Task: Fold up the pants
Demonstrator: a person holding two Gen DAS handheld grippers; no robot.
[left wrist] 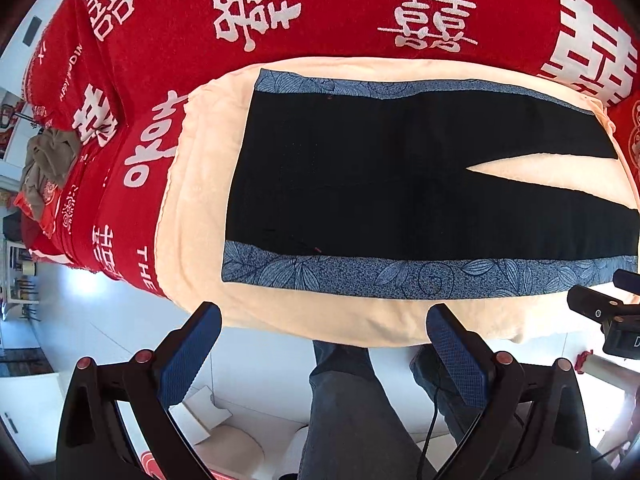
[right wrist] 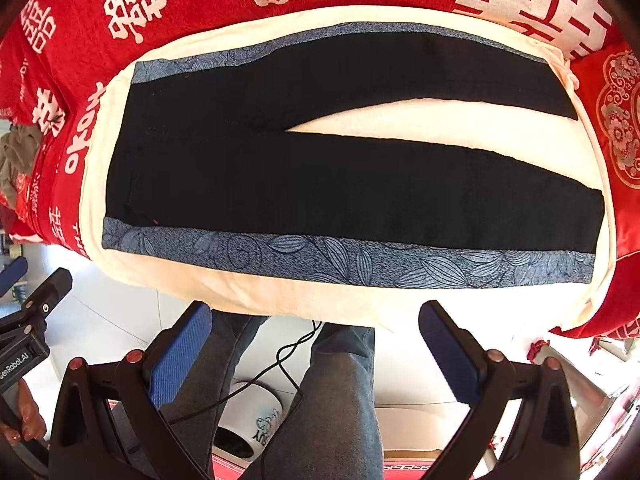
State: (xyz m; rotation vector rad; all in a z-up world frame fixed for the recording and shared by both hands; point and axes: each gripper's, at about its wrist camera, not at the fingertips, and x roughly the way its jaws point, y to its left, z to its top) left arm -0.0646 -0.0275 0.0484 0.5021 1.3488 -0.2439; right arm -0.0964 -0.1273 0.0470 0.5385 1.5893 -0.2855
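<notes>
Black pants [left wrist: 360, 176] with blue leaf-patterned side stripes lie flat on a cream blanket [left wrist: 192, 184], waist at the left, legs spread in a narrow V to the right. They also show in the right wrist view [right wrist: 320, 184]. My left gripper [left wrist: 324, 320] is open and empty, held above the blanket's near edge, below the waist end. My right gripper [right wrist: 316, 316] is open and empty, also off the near edge, below the middle of the near leg. The right gripper shows at the right edge of the left wrist view [left wrist: 604, 312].
The cream blanket [right wrist: 280, 300] lies on a red bedspread [left wrist: 180, 20] with white characters. A crumpled brown cloth [left wrist: 48, 160] lies at the far left. The person's jean-clad legs [right wrist: 332, 400], a cable [right wrist: 288, 360] and a white mug [right wrist: 248, 424] are below on the pale floor.
</notes>
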